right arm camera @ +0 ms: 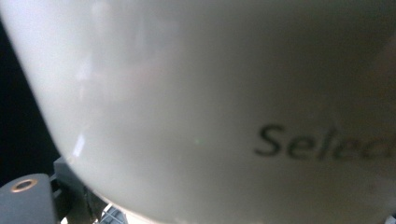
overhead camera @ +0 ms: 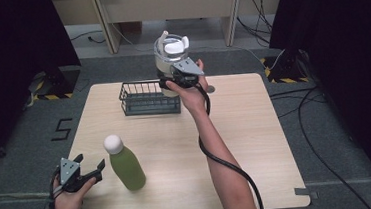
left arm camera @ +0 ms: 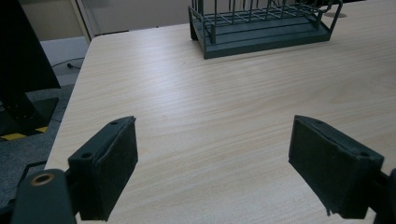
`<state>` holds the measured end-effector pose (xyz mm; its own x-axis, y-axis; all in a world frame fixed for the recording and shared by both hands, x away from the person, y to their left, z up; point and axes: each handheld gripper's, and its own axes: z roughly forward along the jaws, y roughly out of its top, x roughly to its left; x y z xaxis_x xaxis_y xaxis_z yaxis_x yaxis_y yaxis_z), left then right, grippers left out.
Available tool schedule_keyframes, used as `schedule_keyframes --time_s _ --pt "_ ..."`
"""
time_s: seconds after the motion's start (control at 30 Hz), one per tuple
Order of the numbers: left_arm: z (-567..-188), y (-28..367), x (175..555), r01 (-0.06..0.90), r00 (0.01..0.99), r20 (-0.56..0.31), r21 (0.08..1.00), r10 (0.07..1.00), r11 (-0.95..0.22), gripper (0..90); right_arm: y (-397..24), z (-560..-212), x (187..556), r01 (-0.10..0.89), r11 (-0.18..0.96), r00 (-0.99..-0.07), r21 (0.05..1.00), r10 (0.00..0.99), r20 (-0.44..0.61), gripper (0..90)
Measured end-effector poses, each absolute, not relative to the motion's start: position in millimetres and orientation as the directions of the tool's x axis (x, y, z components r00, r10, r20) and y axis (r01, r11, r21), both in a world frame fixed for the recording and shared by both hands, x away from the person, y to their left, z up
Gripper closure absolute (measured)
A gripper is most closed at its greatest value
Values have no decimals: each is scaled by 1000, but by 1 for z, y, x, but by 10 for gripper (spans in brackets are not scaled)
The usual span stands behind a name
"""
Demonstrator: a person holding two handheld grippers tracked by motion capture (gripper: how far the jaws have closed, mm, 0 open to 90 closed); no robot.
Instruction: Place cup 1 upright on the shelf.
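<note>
- The right gripper (overhead camera: 175,81) holds a pale cup (overhead camera: 168,55) with a white lid in the air, above the rack (overhead camera: 149,98) and just past the desk's far edge. Its jaws are closed on the cup's lower body.
- I cannot tell whether the cup has anything in it; the lid covers its top.
- The rack is a dark wire basket standing near the middle of the far edge of the desk (overhead camera: 257,144). The compartments that show hold nothing.
- A green bottle (overhead camera: 125,164) with a white cap stands upright toward the near left corner. Its body reads green all the way up.
- The left gripper (overhead camera: 91,169) hovers at the near left corner, just beside the bottle and apart from it. Its jaws stand partly open with nothing between them.
- The left gripper view looks between two black pads (left arm camera: 111,168) over bare wood to the rack (left arm camera: 261,28) at the far edge, and gives its rails and solid base more plainly than the high view does.
- The right gripper view is taken up by the cup's (right arm camera: 201,102) pale wall at close range, with dark lettering that begins "Selec", too small to read from above.
- Below the cup in that view, a bit of wire grid (right arm camera: 112,215) peeks out.
</note>
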<state>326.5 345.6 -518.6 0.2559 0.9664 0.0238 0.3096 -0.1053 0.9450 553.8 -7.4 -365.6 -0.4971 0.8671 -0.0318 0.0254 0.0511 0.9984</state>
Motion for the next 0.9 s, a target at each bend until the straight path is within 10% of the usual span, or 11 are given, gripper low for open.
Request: schedule_keyframes --time_s 0.9 --pt "-519 348 326 308 250 24 946 968 -103 148 5 -370 574 43 58 -486 997 874 -30 97"
